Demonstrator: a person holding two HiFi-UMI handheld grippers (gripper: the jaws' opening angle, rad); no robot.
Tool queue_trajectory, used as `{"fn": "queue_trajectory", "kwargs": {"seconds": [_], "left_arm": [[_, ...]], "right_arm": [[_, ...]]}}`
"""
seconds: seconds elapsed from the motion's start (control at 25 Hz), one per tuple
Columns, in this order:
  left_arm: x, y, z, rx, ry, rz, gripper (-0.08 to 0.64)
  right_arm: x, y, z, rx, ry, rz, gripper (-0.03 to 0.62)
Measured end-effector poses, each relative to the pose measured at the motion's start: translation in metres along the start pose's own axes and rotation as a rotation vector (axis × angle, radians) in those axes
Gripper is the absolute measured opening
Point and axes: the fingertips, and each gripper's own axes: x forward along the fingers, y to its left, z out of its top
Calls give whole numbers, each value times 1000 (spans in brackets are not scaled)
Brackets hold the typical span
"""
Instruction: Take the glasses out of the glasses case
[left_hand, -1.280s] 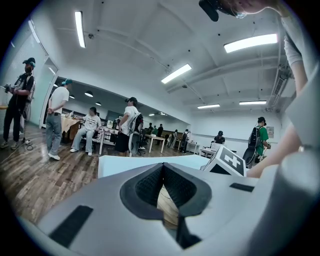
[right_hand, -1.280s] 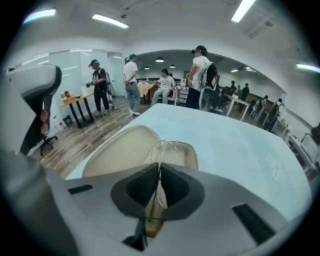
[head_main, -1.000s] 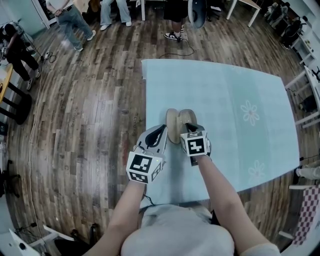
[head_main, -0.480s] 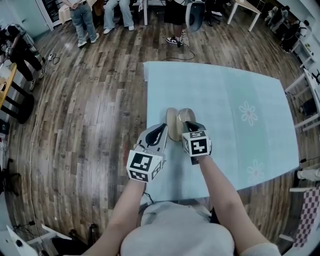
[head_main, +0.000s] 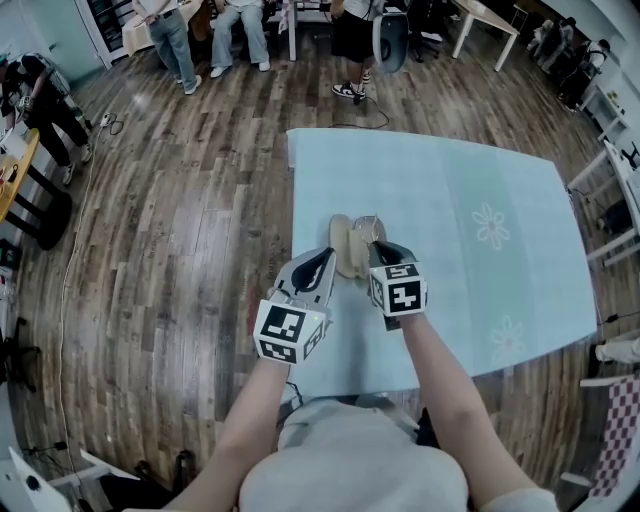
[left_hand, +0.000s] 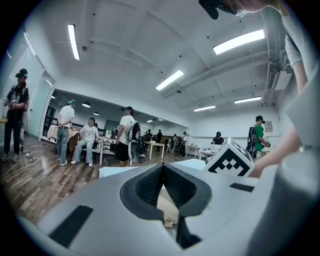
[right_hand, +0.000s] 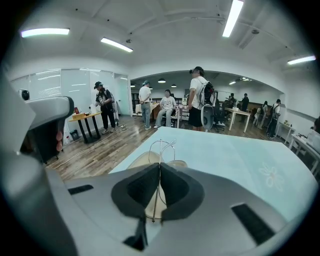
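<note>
- The beige oval glasses case is seen lying open on the pale blue flower-printed tablecloth, near the table's left edge, with its two halves spread side by side.
- The opening step is therefore judged to be done.
- The right gripper is clenched on the thin wire-framed glasses. In the right gripper view the wire is pinched between the pads of the right gripper, and the frame's loops stand up beyond the tips.
- The glasses are seen directly above the right half of the case. Whether they are fully clear of it or a lower part rests inside cannot be told.
- The left gripper is placed against the case's left half. In its own view the jaws of the left gripper are drawn together, with beige case material in the gap between the pads. It is judged to be clamped on the case's edge, so that the case is steadied.
- The task is judged to be well past its middle: the case is open and the glasses are gripped.
- What is left: the glasses must be carried clear of the case and set down on the cloth.
</note>
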Motion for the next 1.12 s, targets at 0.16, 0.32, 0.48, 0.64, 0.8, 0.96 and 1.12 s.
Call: {"fn": "queue_trajectory", "kwargs": {"seconds": [0.16,0.32,0.48,0.64,0.8,0.96,1.12], "left_arm": [[-5,-7,7,13,-13,5,8],[-10,-13,13,26,-24,10,8],[-13,-20,21,43,-32,14,8],[-15,-28,28,63,-39,21,8],[-16,-34,34,84,-47,28,8],[-17,-42,39,99,-57,34,8],[-16,-50,44,112,-70,31,8]], "right_arm": [[-16,1,8,-6,-36,13,14],[-32,5,14,-12,-71,29,14],[-49,9,24,-13,-112,55,14],[-65,11,31,-15,-148,75,14],[-78,11,36,-23,-179,87,14],[-93,12,41,-31,-209,101,14],[-107,10,46,-35,-234,104,14]]}}
